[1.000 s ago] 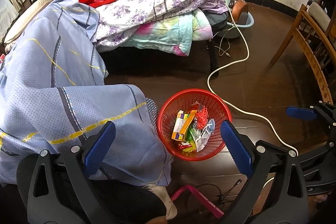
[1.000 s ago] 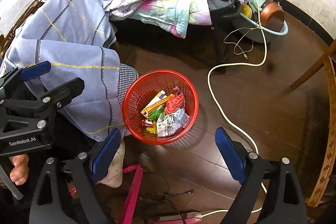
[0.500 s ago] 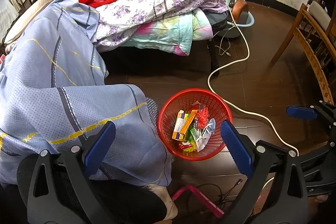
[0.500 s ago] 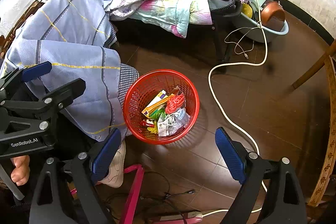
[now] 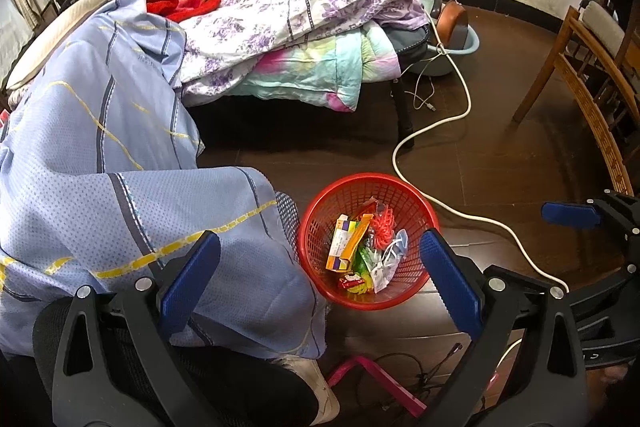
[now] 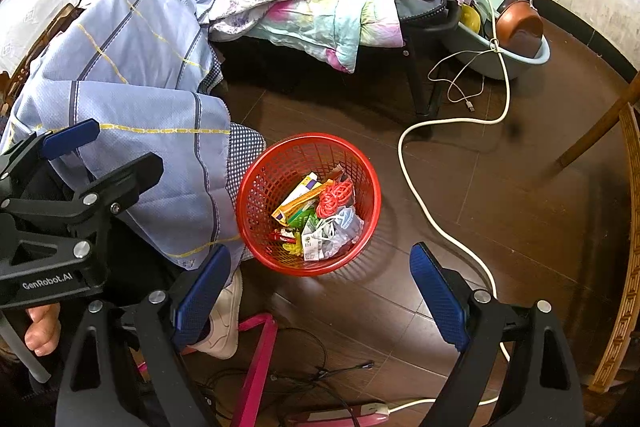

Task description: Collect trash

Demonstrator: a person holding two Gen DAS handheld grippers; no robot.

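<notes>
Both grippers hang above the dark floor with their blue-padded jaws spread wide and nothing between them. The left gripper sits closest to the red basket, whose rim falls partly between its fingers; the right gripper is a little farther back, with the red basket ahead and slightly left of its centre line. My reading is that the left one is the nearer of the two for any reach into it.

Collected trash already lies in the bottom: an orange-and-white carton with its long axis running roughly from near to far, a red coiled cord beside it, crumpled clear wrappers and small candy packets at the near wall.

Beyond the basket's far rim a white cable snakes over the floor toward a blue basin by the wall. Left of the basket, a blue quilt drapes down almost touching its side.

Only the right wrist view shows a white shoe and a pink frame on the near floor in full, and a bare hand under the left tool. No loose trash is visible on the floor in either view.
</notes>
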